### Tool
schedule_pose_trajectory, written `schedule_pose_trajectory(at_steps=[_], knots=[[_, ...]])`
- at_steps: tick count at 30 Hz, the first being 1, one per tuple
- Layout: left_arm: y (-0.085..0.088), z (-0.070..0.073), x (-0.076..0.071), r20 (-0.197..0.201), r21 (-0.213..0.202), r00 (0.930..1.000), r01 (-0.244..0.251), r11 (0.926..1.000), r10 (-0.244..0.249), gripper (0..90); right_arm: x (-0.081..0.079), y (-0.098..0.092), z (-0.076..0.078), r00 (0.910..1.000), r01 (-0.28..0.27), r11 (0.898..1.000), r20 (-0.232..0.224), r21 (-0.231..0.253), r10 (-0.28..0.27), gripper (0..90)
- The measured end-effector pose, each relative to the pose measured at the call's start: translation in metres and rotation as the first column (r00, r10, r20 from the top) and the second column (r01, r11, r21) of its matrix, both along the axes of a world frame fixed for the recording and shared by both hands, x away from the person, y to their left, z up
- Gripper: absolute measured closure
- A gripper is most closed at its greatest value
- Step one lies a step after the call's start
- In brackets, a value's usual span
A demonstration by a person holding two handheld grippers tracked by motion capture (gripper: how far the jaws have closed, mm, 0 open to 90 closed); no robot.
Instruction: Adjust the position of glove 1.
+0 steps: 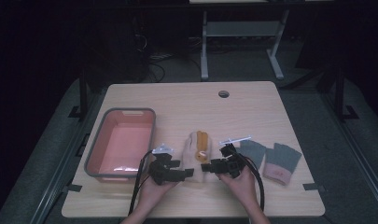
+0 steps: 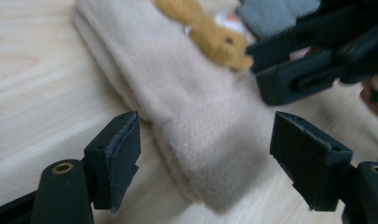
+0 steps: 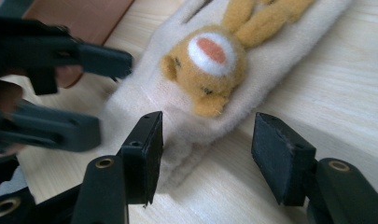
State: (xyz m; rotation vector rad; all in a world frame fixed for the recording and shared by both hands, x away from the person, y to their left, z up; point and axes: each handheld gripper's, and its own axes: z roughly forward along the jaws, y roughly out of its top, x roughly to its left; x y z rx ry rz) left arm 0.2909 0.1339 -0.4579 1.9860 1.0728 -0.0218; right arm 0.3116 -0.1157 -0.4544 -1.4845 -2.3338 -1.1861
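From the high view, the cream sock point(image 1: 196, 150) with the orange bunny lies flat in the middle of the table point(image 1: 186, 102). It is long from twelve o'clock to six o'clock, with its open cuff at six o'clock, nearest the person. The left hand-held gripper point(image 1: 190, 172) and the right hand-held gripper point(image 1: 206, 167) meet at that cuff. The pink tub point(image 1: 151, 135) sits at nine o'clock and two grey socks point(image 1: 270, 156) at three o'clock. I think nothing is picked up yet; the grabbing is left to do.

In the left gripper view, the jaws stand open on both sides of the cuff point(image 2: 214, 154) and do not press it.

In the right gripper view, the jaws are open too, and the bunny's face point(image 3: 207, 70) sits just past them. The sock runs off toward one o'clock.
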Motion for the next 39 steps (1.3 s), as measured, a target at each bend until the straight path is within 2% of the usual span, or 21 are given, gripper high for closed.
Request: schedule_pose_trajectory(at_steps=[1, 4, 7, 9, 12, 15, 20, 23, 28, 33, 35, 39], knots=[[-0.001, -0.001, -0.001, 0.0, 0.008, 1.0, 0.002, 1.0, -0.002, 25.3, 0.0, 0.0, 0.0, 1.0, 0.004, 1.0, 0.005, 0.002, -0.004, 43.3], [-0.002, -0.003, 0.0, -0.002, -0.006, 1.0, -0.007, 1.0, 0.007, 30.4, 0.002, 0.0, -0.001, 0.9998, 0.017, 1.0, 0.009, 0.019, -0.018, 44.2], [0.001, -0.004, 0.002, -0.007, -0.021, 0.9999, -0.011, 0.9997, 0.01, 36.2, 0.002, 0.001, -0.004, 0.9997, 0.021, 0.999, -0.012, 0.04, -0.02, 44.8], [0.002, -0.005, 0.004, -0.026, -0.038, 0.9993, -0.026, 0.9989, 0.025, 39.7, 0.003, 0.003, -0.006, 0.9987, 0.02, 0.998, -0.048, 0.056, -0.017, 45.3], [0.004, -0.006, 0.006, -0.041, -0.048, 0.9987, -0.034, 0.9983, 0.032, 41.2, 0.005, 0.005, -0.009, 0.9976, 0.04, 0.998, -0.059, 0.055, -0.037, 46.1], [0.004, -0.008, 0.008, -0.049, -0.039, 0.9985, -0.027, 0.9989, 0.025, 41.2, 0.006, 0.005, -0.012, 0.9959, 0.058, 0.996, -0.073, 0.061, -0.054, 45.9], [0.006, -0.013, 0.011, -0.098, -0.082, 0.9951, -0.024, 0.9964, 0.016, 45.5, 0.006, 0.004, -0.015, 0.9924, 0.092, 0.991, -0.091, 0.094, -0.084, 45.3], [0.006, -0.015, 0.011, -0.103, -0.086, 0.9946, -0.023, 0.996, 0.014, 48.2, 0.006, 0.003, -0.016, 0.99, 0.108, 0.989, -0.102, 0.104, -0.098, 45.8], [0.007, -0.016, 0.013, -0.129, -0.107, 0.9916, -0.018, 0.9941, 0.004, 53.1, 0.001, 0.01, -0.019, 0.9865, 0.131, 0.983, -0.115, 0.127, -0.117, 51.9], [0.006, -0.017, 0.013, -0.129, -0.109, 0.9916, -0.013, 0.994, -0.001, 56.9, -0.001, 0.014, -0.02, 0.9832, 0.15, 0.98, -0.123, 0.127, -0.135, 58.1], [0.006, -0.017, 0.013, -0.13, -0.11, 0.9916, -0.014, 0.9938, 0.0, 57.8, -0.001, 0.015, -0.021, 0.9845, 0.149, 0.98, -0.111, 0.13, -0.135, 60.2], [0.005, -0.017, 0.012, -0.13, -0.104, 0.9915, -0.012, 0.9945, -0.002, 59.4, -0.002, 0.016, -0.022, 0.9843, 0.144, 0.98, -0.122, 0.136, -0.128, 63.0]])
